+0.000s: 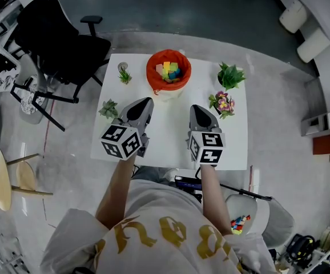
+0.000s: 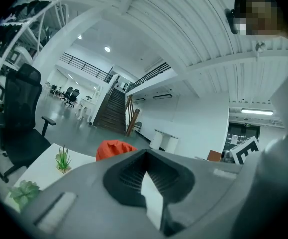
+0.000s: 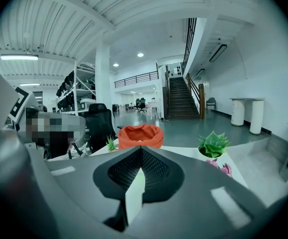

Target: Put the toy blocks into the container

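The toy blocks [image 1: 169, 71] look all piled inside the orange container [image 1: 153, 61], with the left tool [image 1: 145, 101] and right tool [image 1: 194, 108] both pinched shut, empty, just short of it, so the real risk is a careless nudge tipping that container over.

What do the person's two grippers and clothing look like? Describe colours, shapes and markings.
Both the left gripper and right gripper are grey, tapering shells with dark ribbed insides. Each carries a white cube printed with black square markers. The person wears a white short-sleeved T-shirt with gold lettering.
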Demonstrator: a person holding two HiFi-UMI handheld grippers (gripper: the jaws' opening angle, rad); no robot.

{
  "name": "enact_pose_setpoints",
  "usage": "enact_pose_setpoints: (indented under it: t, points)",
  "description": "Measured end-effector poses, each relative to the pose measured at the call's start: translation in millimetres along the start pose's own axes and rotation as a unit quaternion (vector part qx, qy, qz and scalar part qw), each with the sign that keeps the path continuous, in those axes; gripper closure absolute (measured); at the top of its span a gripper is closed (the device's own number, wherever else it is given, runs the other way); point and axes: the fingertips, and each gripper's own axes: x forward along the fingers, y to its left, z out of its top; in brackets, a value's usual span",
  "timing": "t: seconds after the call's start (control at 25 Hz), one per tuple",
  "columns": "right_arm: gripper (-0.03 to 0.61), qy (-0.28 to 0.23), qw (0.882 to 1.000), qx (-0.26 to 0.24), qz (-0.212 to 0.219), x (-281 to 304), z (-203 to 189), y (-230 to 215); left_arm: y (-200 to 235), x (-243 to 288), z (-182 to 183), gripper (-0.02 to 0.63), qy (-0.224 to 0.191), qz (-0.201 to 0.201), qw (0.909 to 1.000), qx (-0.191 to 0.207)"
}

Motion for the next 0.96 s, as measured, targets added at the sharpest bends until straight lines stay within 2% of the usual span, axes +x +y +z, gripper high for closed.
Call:
enact_pose_setpoints:
  t: [0.96]
  points:
    - [0.551,0.004,0.999,-0.018,0.028,8.1,-2.6,2.8,-4.5,12.3,-3.0,0.614,0.012,-0.003,0.9999,0.007]
